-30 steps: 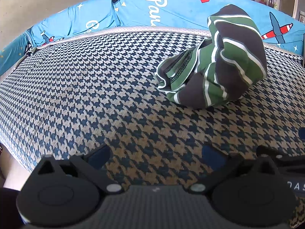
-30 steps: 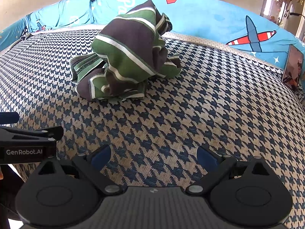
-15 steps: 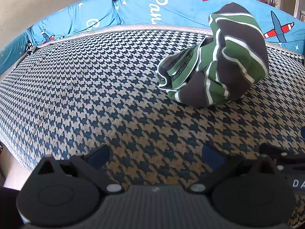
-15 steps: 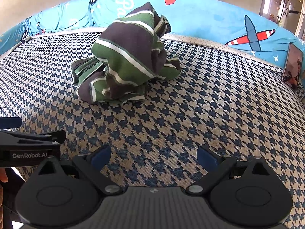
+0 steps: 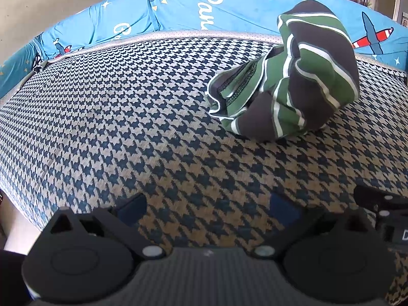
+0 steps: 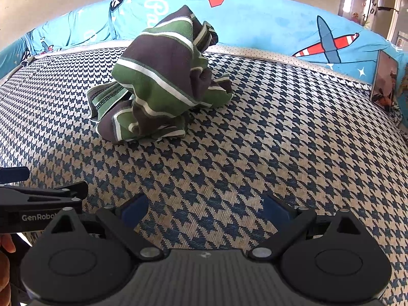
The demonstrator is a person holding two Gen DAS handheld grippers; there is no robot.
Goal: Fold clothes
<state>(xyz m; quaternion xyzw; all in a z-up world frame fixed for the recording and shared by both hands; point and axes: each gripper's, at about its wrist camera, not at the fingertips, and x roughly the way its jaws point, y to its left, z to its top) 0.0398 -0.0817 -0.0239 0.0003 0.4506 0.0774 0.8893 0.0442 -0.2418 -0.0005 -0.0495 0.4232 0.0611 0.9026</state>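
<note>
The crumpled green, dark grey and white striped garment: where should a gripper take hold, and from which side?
Probably the stitched hem edge of the striped garment, fanned out low on the houndstooth mat. It faces the open left gripper, which could come in low from that side; the rest is a bunched mound.

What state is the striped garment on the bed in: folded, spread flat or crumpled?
Crumpled. The striped garment sits in a bunched heap on the houndstooth cover, with its hem twisted and no flat layers.

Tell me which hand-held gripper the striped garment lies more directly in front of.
The right hand-held gripper. In its view the garment sits a little left of centre; from the left hand-held gripper the garment lies well off to the right. Both are open.
</note>
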